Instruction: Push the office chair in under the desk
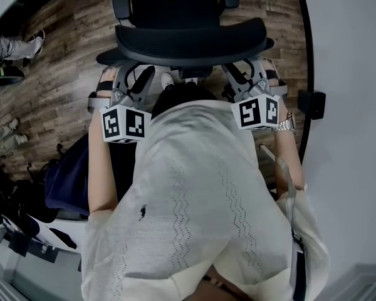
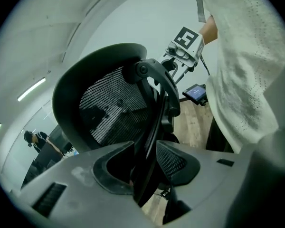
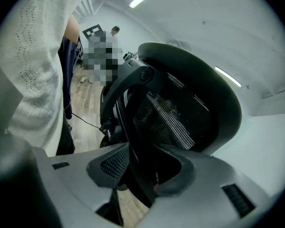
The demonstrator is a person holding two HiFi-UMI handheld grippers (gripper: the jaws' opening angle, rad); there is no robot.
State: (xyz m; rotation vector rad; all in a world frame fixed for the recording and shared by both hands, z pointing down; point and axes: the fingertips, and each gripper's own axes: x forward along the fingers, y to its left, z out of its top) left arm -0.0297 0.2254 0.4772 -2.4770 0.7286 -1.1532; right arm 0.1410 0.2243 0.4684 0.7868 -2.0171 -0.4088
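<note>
One black office chair (image 1: 188, 39), with a mesh back in a smooth plastic frame, stands on the brown wood-plank floor (image 1: 56, 80). Its back is just beyond the person in the knitted cream top (image 1: 194, 199). There are two grey tools. The left tool (image 1: 133, 83) and the right tool (image 1: 247, 79) both have their jaws spread, each with a curved back strut (image 2: 156, 122) passing between them.

The office chair (image 1: 188, 39) has a black open-weave mesh backrest (image 2: 109, 108) in a smooth matt plastic frame (image 2: 154, 80); the floor (image 1: 56, 74) is grained wood plank; the person's top (image 1: 200, 199) is pale knitted cloth
</note>
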